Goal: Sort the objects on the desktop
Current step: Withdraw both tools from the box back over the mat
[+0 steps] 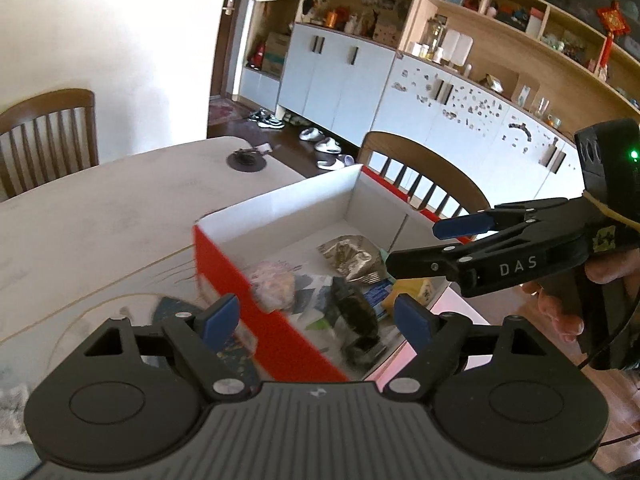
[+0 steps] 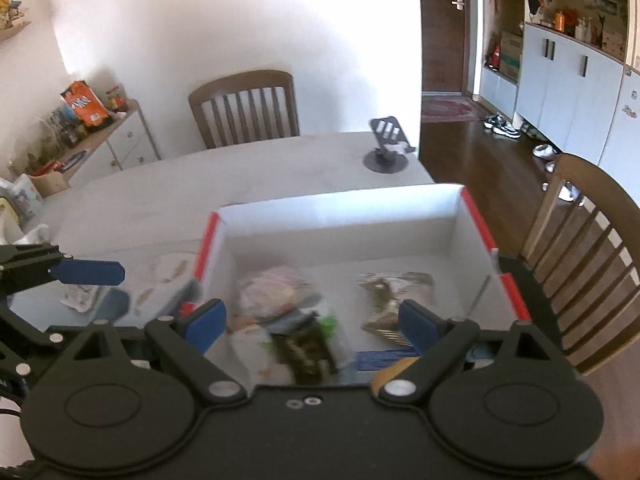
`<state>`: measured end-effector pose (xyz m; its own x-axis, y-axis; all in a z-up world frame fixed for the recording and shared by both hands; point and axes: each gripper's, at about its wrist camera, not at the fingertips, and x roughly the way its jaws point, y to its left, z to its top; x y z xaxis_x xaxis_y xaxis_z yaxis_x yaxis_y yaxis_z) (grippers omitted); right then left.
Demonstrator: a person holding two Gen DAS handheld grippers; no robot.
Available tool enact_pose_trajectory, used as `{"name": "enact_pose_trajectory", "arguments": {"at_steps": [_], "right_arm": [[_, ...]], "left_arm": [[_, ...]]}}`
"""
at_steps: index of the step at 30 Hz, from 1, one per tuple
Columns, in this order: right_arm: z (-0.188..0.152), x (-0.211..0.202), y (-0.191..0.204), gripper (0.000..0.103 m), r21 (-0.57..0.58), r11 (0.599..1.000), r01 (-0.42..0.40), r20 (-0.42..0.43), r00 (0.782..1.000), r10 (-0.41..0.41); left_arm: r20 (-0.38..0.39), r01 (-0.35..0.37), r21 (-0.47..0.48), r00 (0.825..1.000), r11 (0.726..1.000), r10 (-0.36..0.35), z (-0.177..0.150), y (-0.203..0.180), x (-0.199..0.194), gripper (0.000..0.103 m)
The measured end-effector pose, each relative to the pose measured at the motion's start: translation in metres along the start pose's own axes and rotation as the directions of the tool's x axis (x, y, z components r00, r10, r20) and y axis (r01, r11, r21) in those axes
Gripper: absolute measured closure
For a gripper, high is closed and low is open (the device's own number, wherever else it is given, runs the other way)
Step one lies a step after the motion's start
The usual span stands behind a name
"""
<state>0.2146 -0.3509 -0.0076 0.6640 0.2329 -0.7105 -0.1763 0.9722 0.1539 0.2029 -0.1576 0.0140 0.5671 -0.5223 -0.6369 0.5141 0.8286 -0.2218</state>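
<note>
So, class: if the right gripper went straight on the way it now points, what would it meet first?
Probably the clutter inside the red box: the open right gripper aims down at the dark packet there, though blur leaves depth uncertain.

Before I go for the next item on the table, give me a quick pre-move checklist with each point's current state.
1. Left hand-held gripper open, nothing between its fingers: ok.
2. Right hand-held gripper open and empty: ok.
3. Red box upright on the table, top open: ok.
4. Sorted items, such as the silver wrapper, lying inside the box: ok.
5. Remaining items left of the box identifiable: cannot tell, blurred.
</note>
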Motion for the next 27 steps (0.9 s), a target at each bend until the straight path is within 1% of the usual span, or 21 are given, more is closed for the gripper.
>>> {"name": "enact_pose_trajectory", "arguments": {"at_steps": [7,16,19,27], "right_arm": [[-0.001,0.001,0.044,0.01,-0.014,1.0,-0.016,0.003,1.0,0.016],[-0.007,0.005,0.101,0.009,-0.023,0.999,-0.032,-0.004,0.999,0.032],[-0.012,0.009,0.119,0.009,-0.022,0.999,-0.031,-0.011,0.999,0.031],[-0.027,0.025,0.17,0.009,-0.041,0.998,-0.051,-0.052,0.997,0.048]], "left_arm": [[0.027,-0.018,-0.025,0.999,1.0,0.019,-0.015,0.028,-0.033,0.018],[0.032,-0.038,-0.081,0.999,0.996,0.041,-0.043,0.077,-0.069,0.018],[0.032,-0.033,-0.094,0.999,0.995,0.036,-0.053,0.092,-0.08,0.018],[0.035,-0.065,-0.123,0.997,0.99,0.07,-0.081,0.14,-0.107,0.018]]}}
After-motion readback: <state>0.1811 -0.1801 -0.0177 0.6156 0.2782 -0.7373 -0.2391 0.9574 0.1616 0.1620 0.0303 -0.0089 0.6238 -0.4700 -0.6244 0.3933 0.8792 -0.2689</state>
